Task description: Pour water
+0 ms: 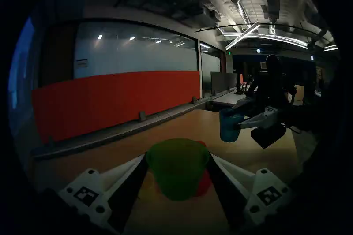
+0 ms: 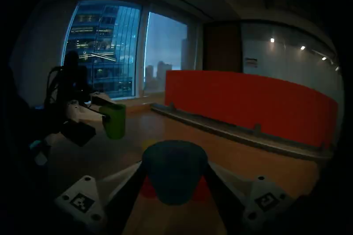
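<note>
Left gripper view: left gripper (image 1: 176,160) jaws clamped on green cup (image 1: 177,177), 6 o'clock, over surface (image 1: 194,124). Blue cup (image 1: 229,125) at 3 o'clock, upright, carried by right gripper (image 1: 247,122).

Right gripper view: jaws clamped on blue cup (image 2: 174,173), 6 o'clock. Green cup (image 2: 114,121) at 9 o'clock.

Handling, judged: cups light, stiff, smooth-walled, slip-prone. Grip mid-wall, firmly. Water level not visible.

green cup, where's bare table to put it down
Bare wood runs ahead of the green cup, up to the rail under the red partition. The table also looks bare between the green cup and the blue cup. Crowded spot: around the right tool, which grips the blue cup.
</note>
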The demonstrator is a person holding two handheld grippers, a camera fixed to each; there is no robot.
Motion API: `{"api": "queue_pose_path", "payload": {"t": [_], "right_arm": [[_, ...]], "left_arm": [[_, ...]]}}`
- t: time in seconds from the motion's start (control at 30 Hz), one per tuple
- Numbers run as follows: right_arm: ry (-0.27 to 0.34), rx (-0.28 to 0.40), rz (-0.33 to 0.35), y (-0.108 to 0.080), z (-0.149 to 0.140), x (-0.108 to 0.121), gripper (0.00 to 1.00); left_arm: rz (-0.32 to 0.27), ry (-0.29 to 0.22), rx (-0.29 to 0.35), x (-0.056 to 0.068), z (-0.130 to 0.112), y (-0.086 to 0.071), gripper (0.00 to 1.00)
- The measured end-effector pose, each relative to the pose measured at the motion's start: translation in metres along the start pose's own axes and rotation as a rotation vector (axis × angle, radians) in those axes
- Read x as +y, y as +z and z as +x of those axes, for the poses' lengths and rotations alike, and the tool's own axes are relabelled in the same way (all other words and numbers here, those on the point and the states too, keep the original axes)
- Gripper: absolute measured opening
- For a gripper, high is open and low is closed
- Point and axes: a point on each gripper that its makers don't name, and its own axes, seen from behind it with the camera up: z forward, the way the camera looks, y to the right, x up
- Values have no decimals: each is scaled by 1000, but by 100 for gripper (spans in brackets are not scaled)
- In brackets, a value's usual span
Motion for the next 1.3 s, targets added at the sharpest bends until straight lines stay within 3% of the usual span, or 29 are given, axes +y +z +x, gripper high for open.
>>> {"api": "queue_pose_path", "payload": {"t": [0.2, 0.57, 1.3], "right_arm": [[-3, 4, 1, 0, 3, 0, 91], [-13, 9, 6, 0, 8, -1, 91], [-74, 32, 47, 3, 46, -10, 90]], "left_arm": [[-10, 20, 36, 6, 9, -1, 89], [-13, 12, 67, 12, 12, -1, 89], [-36, -11, 50, 21, 3, -4, 89]]}}
